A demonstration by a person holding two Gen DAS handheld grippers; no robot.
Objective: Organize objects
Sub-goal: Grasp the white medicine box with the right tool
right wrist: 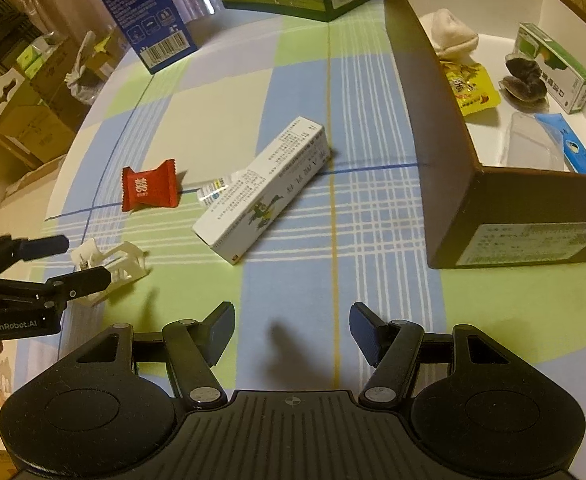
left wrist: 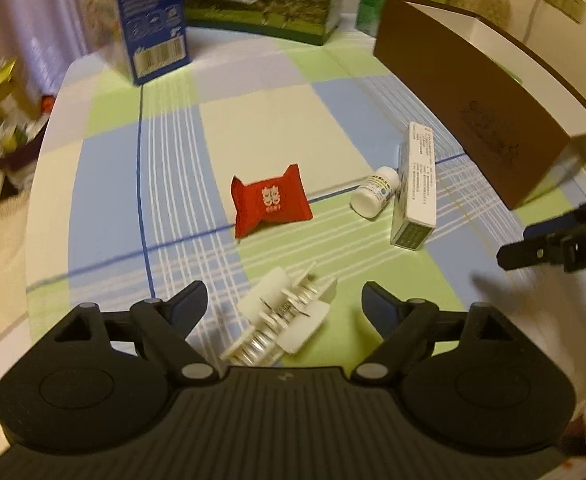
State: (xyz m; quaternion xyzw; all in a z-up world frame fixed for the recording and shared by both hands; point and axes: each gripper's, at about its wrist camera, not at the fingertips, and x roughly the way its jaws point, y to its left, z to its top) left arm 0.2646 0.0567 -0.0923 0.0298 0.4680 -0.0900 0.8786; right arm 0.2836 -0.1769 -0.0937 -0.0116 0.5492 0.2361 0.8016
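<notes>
L tool (left wrist: 283, 306) is spread wide w/ the white plastic vial tray (left wrist: 283, 316) between its tips on the desk (left wrist: 173, 152), likely lining up a grab. R tool (right wrist: 291, 330) gapes empty; brown box (right wrist: 433, 128) nearby already holds sorted items.

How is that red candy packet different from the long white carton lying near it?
The red candy packet is a soft pillow-shaped wrapper with crimped ends; the long white carton is a stiff rectangular box. The packet is plainly smaller. It bears one white emblem, while the carton is covered in fine print. Both lie on the checked tablecloth, outside the brown box.
</notes>
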